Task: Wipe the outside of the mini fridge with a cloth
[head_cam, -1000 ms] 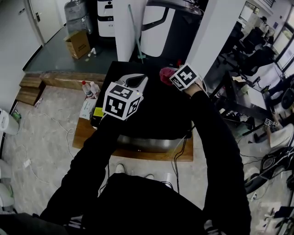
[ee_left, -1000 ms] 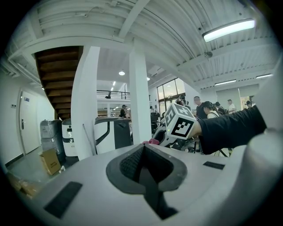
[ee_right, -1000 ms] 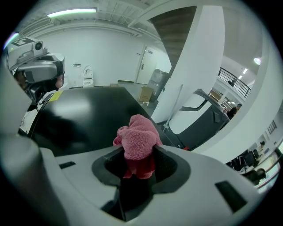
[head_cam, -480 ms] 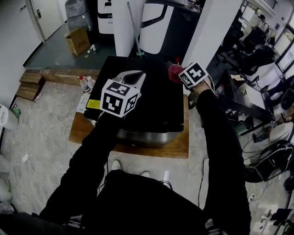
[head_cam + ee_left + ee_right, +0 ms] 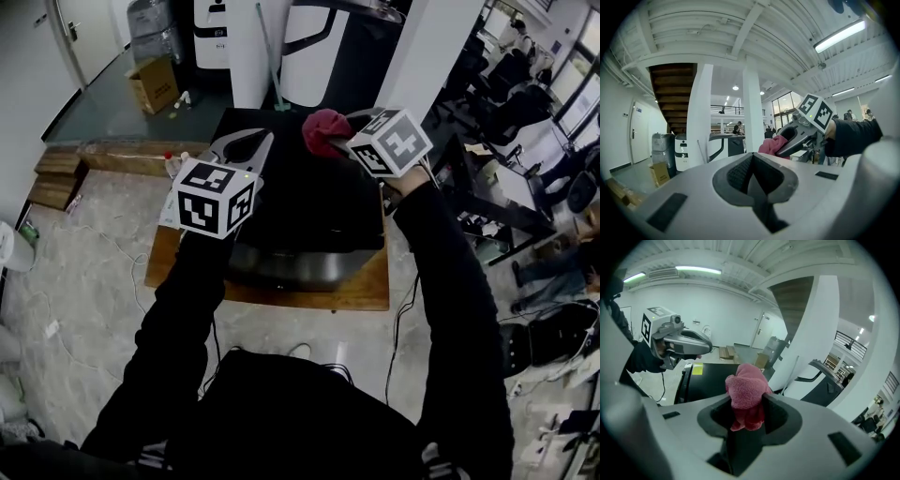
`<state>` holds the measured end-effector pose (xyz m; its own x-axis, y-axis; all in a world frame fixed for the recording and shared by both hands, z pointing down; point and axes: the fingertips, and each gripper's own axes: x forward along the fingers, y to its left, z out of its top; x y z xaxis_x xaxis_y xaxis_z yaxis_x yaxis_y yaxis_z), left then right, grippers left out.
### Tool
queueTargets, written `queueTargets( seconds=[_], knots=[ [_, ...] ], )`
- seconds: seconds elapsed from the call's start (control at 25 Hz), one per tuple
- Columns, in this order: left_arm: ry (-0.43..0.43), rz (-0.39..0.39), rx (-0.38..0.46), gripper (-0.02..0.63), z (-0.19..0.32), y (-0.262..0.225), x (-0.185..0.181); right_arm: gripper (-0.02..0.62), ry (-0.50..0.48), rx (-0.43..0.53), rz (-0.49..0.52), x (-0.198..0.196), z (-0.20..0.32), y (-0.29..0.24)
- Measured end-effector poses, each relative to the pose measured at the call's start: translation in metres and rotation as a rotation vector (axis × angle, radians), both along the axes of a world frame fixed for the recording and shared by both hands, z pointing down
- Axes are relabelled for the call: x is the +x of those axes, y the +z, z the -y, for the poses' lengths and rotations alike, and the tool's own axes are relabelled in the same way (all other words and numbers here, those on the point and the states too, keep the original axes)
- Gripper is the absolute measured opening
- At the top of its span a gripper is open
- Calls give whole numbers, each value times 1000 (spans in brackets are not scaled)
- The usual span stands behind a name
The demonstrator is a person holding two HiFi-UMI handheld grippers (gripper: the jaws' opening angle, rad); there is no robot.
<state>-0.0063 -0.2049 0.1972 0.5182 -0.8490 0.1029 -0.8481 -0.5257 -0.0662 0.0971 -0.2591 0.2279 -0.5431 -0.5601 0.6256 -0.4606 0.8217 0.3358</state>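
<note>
Evidently you hold your left gripper (image 5: 255,142) idle above the fridge's (image 5: 309,220) left edge, its fingers (image 5: 693,187) closed on nothing, probably to leave the wiping path free. Further right, the cloth (image 5: 323,129) is bunched in the right gripper (image 5: 342,139), whose fingers (image 5: 797,427) clamp it with a wad sticking out front, likely as the wiping pad, raised over the fridge's back edge and seemingly not touching it. Only the gripper views confirm each grip; the head view alone shows the fridge sitting on a board (image 5: 366,291) on the floor (image 5: 94,244).
</note>
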Motion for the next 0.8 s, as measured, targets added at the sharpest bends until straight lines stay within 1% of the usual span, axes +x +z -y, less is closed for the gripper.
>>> queueTargets(
  seconds=[0.24,0.4,0.52,0.68,0.8],
  knots=[
    [1,-8,-5,6,-22,6,-63,147,-68,-19,-2,-91,-46,5],
    [-7,-5,-12,6,-33,13,-107,147,-87,-38,0,-147,-59,13],
    [-10,-6,-28,6,-42,27,-139,147,-96,-67,-13,-186,-71,31],
    [12,-14,-62,6,-55,50,-168,147,-90,-110,-44,-221,-88,60],
    [34,-16,-88,6,-61,68,-178,147,-71,-142,-65,-237,-94,85]
  ],
)
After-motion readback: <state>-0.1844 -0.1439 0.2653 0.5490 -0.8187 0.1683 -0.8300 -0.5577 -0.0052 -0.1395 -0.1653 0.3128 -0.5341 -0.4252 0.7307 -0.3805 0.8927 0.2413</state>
